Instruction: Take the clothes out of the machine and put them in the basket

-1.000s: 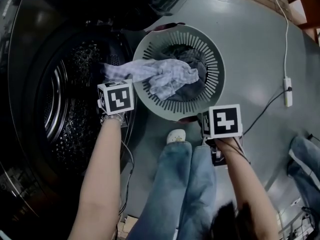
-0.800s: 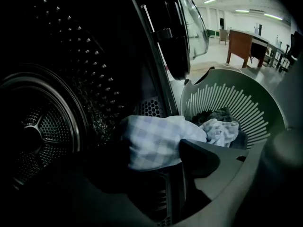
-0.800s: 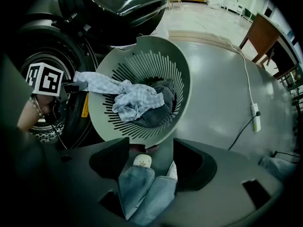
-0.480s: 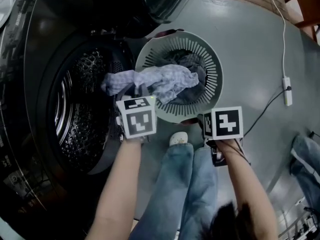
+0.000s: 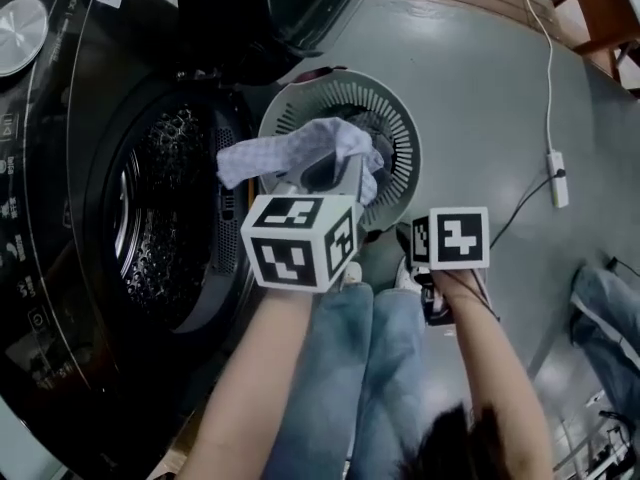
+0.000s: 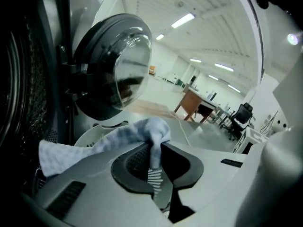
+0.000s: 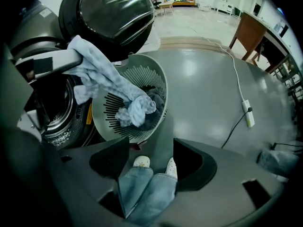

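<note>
Glossy grey floor [image 5: 480, 88], open office hall beyond. Black washing machine [image 5: 60, 228] at our left, slatted basket [image 5: 405, 158] beside it. Our left gripper [image 6: 157, 176], jaws just closed, pinches the pale cloth [image 6: 94, 145], its tail in the basket; our right gripper [image 7: 151, 167] gapes half-open, empty.

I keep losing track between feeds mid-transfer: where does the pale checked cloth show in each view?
Head view: pale checked cloth at centre, above the left gripper, reaching over the basket's left rim.
Left gripper view: lower centre, pinched between the jaws, its tail running left.
Right gripper view: upper left, hanging from the left gripper into the basket.
Shared landmark: the machine's open door, top of head view, upper left in both others.
</note>
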Available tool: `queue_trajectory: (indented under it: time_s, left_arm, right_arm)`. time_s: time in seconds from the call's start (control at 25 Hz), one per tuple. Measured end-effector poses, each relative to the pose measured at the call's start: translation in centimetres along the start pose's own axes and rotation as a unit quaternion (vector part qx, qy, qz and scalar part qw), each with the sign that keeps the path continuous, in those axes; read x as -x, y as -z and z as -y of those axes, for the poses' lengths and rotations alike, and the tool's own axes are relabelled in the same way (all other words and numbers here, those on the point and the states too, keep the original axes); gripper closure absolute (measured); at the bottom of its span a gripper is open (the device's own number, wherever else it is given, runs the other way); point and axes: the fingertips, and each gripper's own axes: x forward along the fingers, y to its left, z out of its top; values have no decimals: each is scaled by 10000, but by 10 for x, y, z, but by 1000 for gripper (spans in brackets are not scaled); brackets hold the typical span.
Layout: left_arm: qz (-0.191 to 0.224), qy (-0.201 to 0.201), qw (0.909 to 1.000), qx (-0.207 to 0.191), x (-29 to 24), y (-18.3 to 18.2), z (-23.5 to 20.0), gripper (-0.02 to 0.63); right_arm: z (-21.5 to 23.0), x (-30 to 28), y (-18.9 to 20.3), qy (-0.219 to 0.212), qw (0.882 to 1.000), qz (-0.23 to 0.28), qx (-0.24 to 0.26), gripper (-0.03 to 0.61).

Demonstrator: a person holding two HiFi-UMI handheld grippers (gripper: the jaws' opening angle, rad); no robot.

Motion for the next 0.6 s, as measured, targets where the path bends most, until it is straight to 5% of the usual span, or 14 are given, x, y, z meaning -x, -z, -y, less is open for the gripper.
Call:
queue_trajectory:
  time_s: [0.28, 0.4, 0.48, 0.6]
  left_arm:
    - [239, -24, 9997, -52, 20, -24, 18, 572]
    - [-51, -389, 9992, -67, 18, -11, 4, 557]
    - [-407, -702, 9967, -91, 14, 4, -8, 225]
    - [-744, -1020, 9920, -83, 19, 23, -21, 212]
  right_arm:
    - [13, 30, -14, -54, 9996, 200, -187, 291]
    - [14, 37, -19, -50, 9996, 257, -60, 291]
    - [13, 39, -21, -90, 9995, 317, -9, 290]
    - [7, 42, -20, -181, 9993, 331, 64, 290]
